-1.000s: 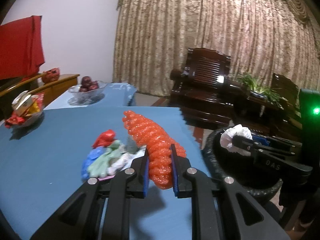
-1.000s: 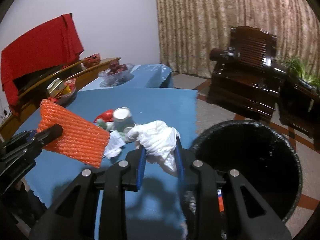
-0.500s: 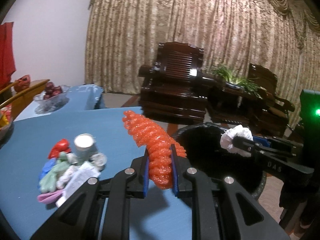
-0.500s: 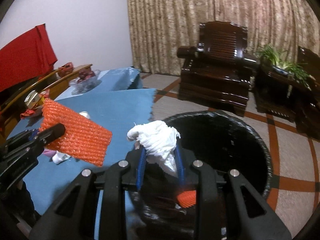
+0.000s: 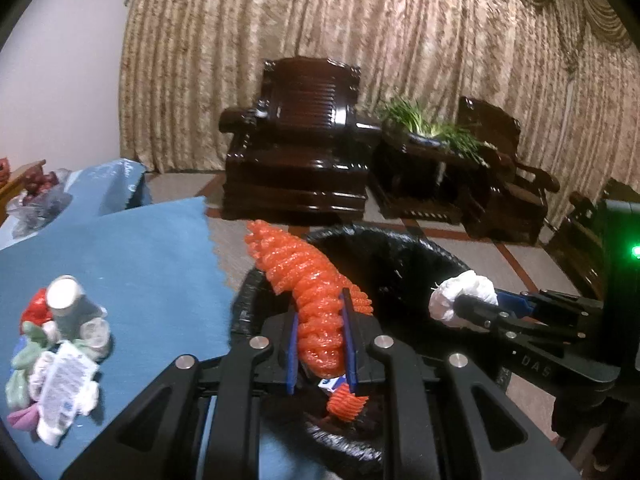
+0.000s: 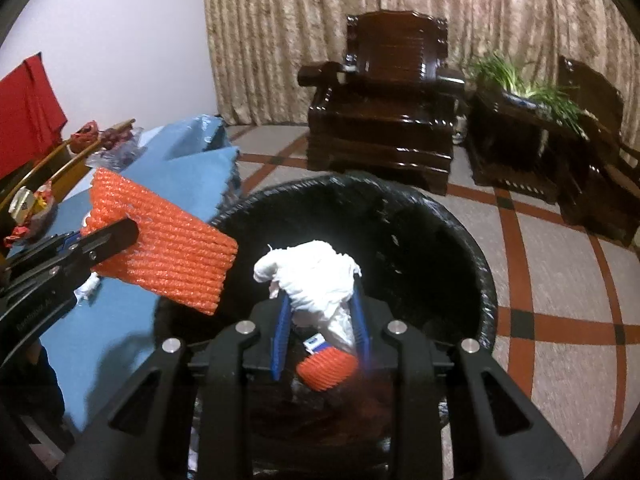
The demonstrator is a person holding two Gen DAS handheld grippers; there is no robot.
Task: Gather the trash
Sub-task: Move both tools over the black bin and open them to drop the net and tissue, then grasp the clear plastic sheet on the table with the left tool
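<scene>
- Holding the orange foam net (image 5: 316, 300) pinched in my left gripper (image 5: 320, 344), and the white tissue wad (image 6: 320, 276) in my right gripper (image 6: 320, 320).
- Hovering both over the black bin (image 6: 440, 240); I'm judging that release comes next.

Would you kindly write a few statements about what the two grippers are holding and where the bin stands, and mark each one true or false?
1. The left gripper is shut on an orange foam net. True.
2. The right gripper is empty. False: it is shut on a crumpled white tissue.
3. The white tissue hangs above the open black trash bin. True.
4. The trash bin is empty. False: an orange piece already lies inside.
5. A pile of small trash lies on the blue tablecloth. True.
</scene>
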